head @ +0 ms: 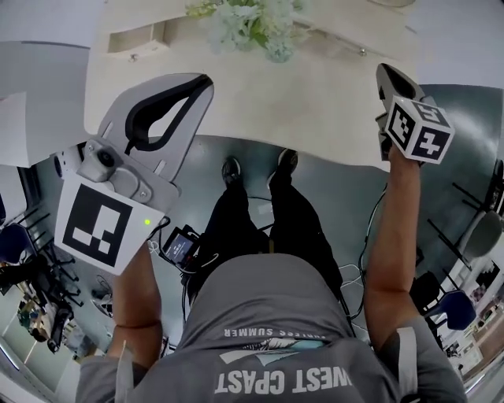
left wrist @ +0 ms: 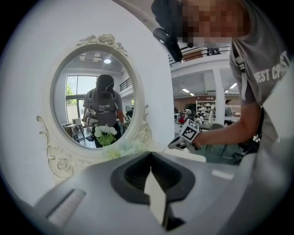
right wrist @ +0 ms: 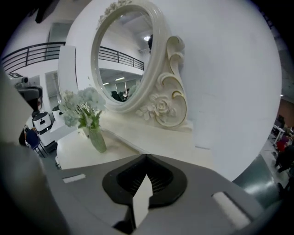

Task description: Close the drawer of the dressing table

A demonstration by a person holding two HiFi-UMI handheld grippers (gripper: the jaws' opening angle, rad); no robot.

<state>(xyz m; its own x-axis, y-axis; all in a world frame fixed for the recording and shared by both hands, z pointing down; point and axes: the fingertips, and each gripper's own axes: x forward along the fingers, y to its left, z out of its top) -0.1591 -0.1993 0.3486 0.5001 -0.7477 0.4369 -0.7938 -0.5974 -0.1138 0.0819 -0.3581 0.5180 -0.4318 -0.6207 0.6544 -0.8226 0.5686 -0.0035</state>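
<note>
Checking the drawer: no view shows it. It has to sit under the near edge of the dressing table (head: pixel 315 102). Nothing juts out past that edge in the head view, so it is either pushed home or hidden by the top; I can't tell which.

Handling guess: a stiff painted panel on runners, light to moderate weight, and it slides rather than lifts. Push flat on the front face at mid-width so it doesn't rack. Glossy paint could let a closed tip skid. Slamming could rock the flowers (head: pixel 252 24) in their vase (right wrist: pixel 97 140) near the far edge.

Look: the table is cream-white with a curved near edge and an ornate oval mirror (left wrist: pixel 103 94) at the back.

Left gripper (head: pixel 203 81) hangs over the near-left corner, jaws together, nothing in them. Right gripper (head: pixel 387 75) is over the near-right corner, jaws likewise closed and empty.
</note>
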